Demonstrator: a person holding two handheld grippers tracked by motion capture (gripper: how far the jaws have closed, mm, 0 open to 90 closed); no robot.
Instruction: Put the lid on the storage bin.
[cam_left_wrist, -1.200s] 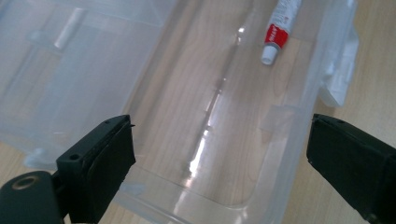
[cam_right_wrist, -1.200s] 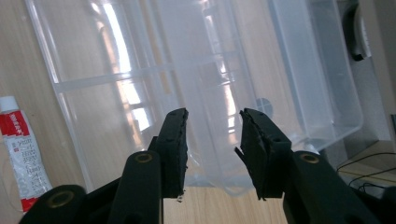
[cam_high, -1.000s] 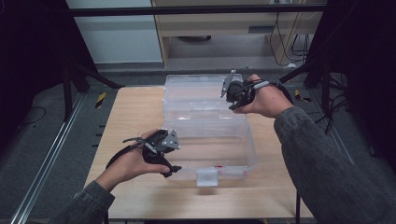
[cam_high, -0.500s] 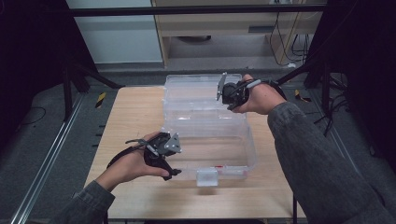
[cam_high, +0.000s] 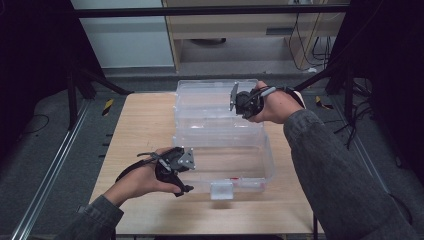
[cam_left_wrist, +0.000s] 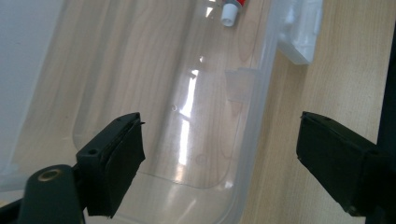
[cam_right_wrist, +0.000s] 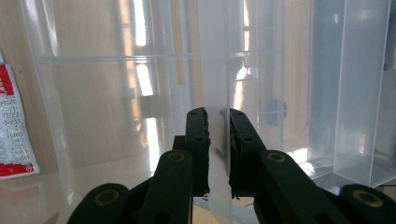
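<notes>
Clear plastic storage box (cam_high: 220, 165) sitting mid-table on the pale wooden tabletop (cam_high: 135, 130), its hinged clear lid (cam_high: 210, 100) swung back toward twelve o'clock. Right gripper (cam_high: 239, 101) pinching the lid's thin edge (cam_right_wrist: 215, 140) between closed jaws, probably to control its swing. Left gripper (cam_high: 186, 172) at the box's nine o'clock wall, jaws spread wide astride the rim (cam_left_wrist: 252, 140), likely poised to steady the base. White-capped tube (cam_left_wrist: 229, 11) lying inside near the white latch (cam_high: 221, 189) at six o'clock.
</notes>
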